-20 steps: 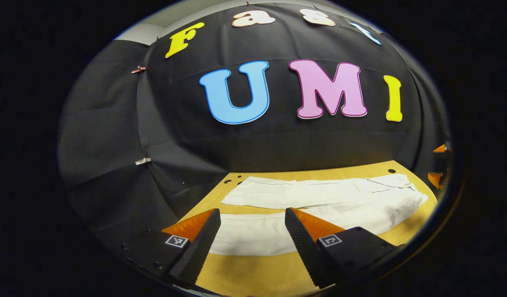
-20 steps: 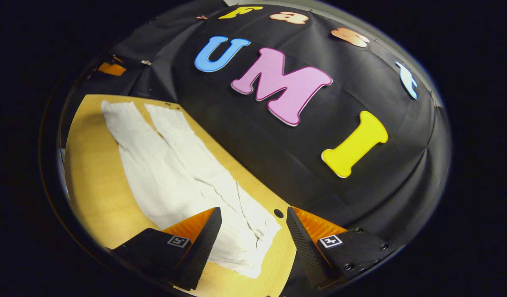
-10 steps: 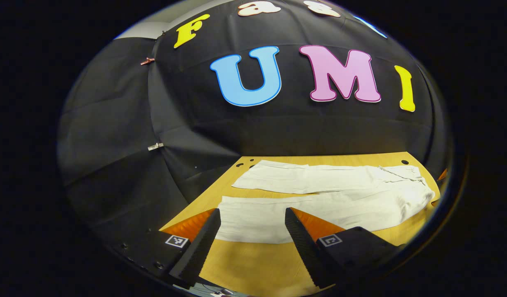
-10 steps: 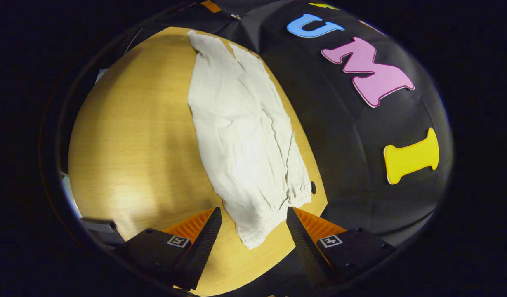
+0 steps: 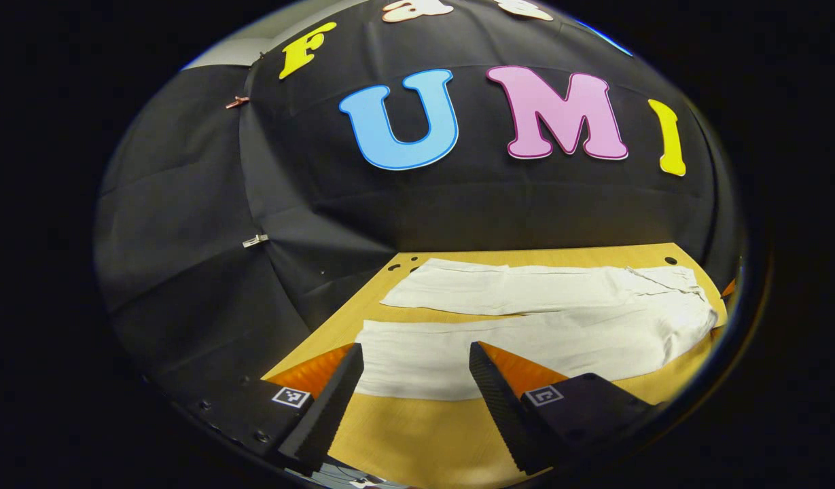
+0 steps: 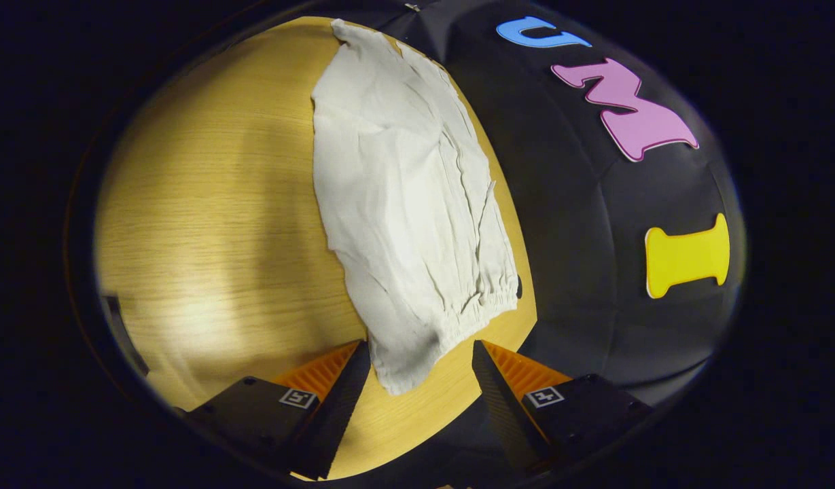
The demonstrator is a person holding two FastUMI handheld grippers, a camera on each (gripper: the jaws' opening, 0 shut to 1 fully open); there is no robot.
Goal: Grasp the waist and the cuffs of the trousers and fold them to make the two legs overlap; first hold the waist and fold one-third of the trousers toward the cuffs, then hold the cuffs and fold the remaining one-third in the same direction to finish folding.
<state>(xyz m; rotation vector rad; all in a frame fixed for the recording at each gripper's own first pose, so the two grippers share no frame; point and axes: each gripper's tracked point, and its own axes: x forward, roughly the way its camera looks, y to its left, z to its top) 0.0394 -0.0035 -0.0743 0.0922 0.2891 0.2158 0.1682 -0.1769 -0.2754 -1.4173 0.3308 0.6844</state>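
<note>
Left gripper view: white trousers (image 5: 546,319) spread flat on wooden counter (image 5: 431,435), both legs side by side and slightly apart, cuffs (image 5: 383,356) toward the left, waist toward the far right. Left tool (image 5: 414,370) with jaws set wide, nothing between them, poised above the near leg's cuff; cloth visible in the gap between the fingers, contact not discernible. Small round holes (image 5: 670,260) in the counter near its far edge. Black cloth wall (image 5: 220,224) behind, pinned with small clips (image 5: 255,240).

Right gripper view: gathered, elasticated waist (image 6: 458,319) of the trousers (image 6: 403,197) at the near end, legs running away toward the far edge of the counter (image 6: 213,224) beside the black cloth wall (image 6: 580,224). Right tool (image 6: 417,370) with jaws set wide and empty, near corner of the waist lying in the gap between the fingers; left finger (image 6: 346,390) just beside the cloth, touching or not impossible to tell.
</note>
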